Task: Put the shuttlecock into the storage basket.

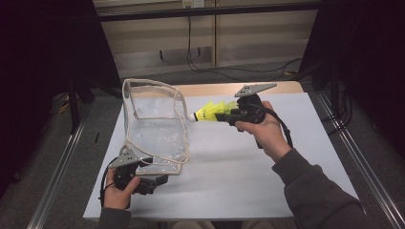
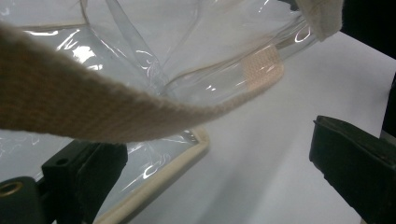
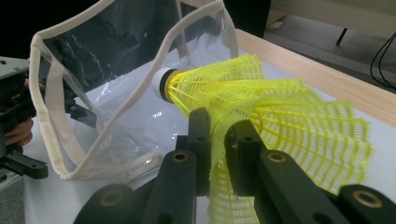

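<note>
right tongs [image 3: 217, 140] – clamped on yellow shuttlecock [image 3: 261, 107] | left tongs [image 2: 210, 177] – spread apart by clear bag [image 1: 155, 126]

The setting is appearing as a laboratory-style recording station rather than a home. A white sheet [image 1: 229, 162] is covering the surface [image 1: 210, 88], whose wooden edge is showing at the far side. Metal rails [image 1: 57, 176] are running along the grey floor [image 1: 267, 71] on both sides of the surface. Black curtains [image 1: 43, 57] are enclosing the area left and right. Black cables [image 1: 200, 64] are trailing down the pale back wall [image 1: 258, 33] onto the floor.
</note>
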Motion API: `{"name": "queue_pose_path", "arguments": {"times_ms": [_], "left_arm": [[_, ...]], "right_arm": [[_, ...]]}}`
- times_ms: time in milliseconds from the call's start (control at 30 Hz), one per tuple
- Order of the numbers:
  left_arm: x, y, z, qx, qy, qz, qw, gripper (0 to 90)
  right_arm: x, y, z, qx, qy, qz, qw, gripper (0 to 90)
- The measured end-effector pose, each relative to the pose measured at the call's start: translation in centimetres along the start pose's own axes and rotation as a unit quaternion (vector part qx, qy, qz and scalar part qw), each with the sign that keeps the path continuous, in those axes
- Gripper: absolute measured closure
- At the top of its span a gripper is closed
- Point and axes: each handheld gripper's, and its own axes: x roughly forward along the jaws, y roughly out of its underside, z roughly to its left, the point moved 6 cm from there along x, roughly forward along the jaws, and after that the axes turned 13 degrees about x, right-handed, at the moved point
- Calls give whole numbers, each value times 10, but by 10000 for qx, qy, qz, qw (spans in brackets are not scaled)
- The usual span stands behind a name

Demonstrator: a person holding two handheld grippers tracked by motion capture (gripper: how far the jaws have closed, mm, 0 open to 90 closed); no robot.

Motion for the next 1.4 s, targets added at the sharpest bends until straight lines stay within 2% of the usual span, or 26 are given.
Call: {"name": "queue_pose_path", "arguments": {"times_ms": [367,700,1300,1400], "left_arm": [[0,0,0,-2,-1,-5,10000,42],[0,0,0,2,5,-2,10000,42],[-1,-1,0,-13,9,-25,10000,42],[-1,0,0,-17,14,-26,10000,43]], "right_arm": [[-3,-14,6,-20,-34,-69,10000,818],[5,-19,12,-62,-53,-3,10000,818],[23,-40,41,-441,-130,143,9988,818],[27,-43,45,-439,-138,149,9988,817]]}}
